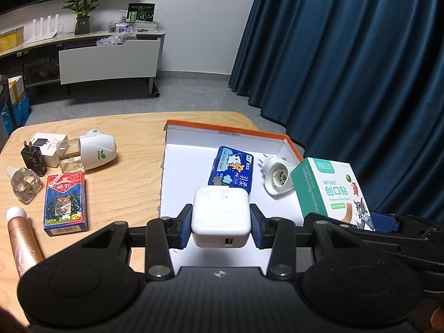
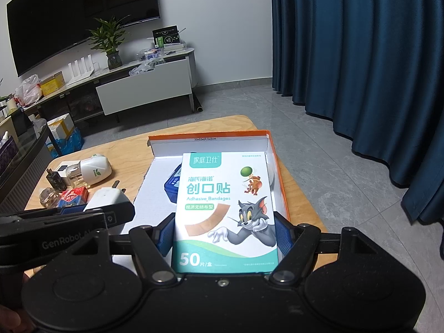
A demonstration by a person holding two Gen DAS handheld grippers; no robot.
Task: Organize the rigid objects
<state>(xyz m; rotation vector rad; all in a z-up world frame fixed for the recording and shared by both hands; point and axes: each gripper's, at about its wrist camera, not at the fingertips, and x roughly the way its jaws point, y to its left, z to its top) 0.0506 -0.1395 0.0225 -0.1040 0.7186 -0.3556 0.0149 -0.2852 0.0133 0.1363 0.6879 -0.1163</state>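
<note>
My left gripper (image 1: 221, 219) is shut on a white USB charger (image 1: 220, 216), its blue pads pressing both sides, above the near part of an open orange-rimmed box (image 1: 194, 138). Inside the box lie a blue tissue pack (image 1: 233, 172) and a white plug-in unit (image 1: 277, 177). My right gripper (image 2: 223, 233) is shut on a teal and white adhesive bandage box (image 2: 224, 211), held upright over the same orange-rimmed box (image 2: 208, 136). The bandage box (image 1: 327, 191) also shows at the right of the left wrist view. It hides much of the orange-rimmed box's floor in the right wrist view.
On the wooden table (image 1: 125, 183) left of the box lie a playing card pack (image 1: 65, 202), a white repellent plug-in with a bottle (image 1: 91, 152), a black charger (image 1: 33, 161), a small white carton (image 1: 50, 141), a glass bottle (image 1: 23, 186) and a tube (image 1: 22, 241). Blue curtains (image 1: 360, 83) hang to the right.
</note>
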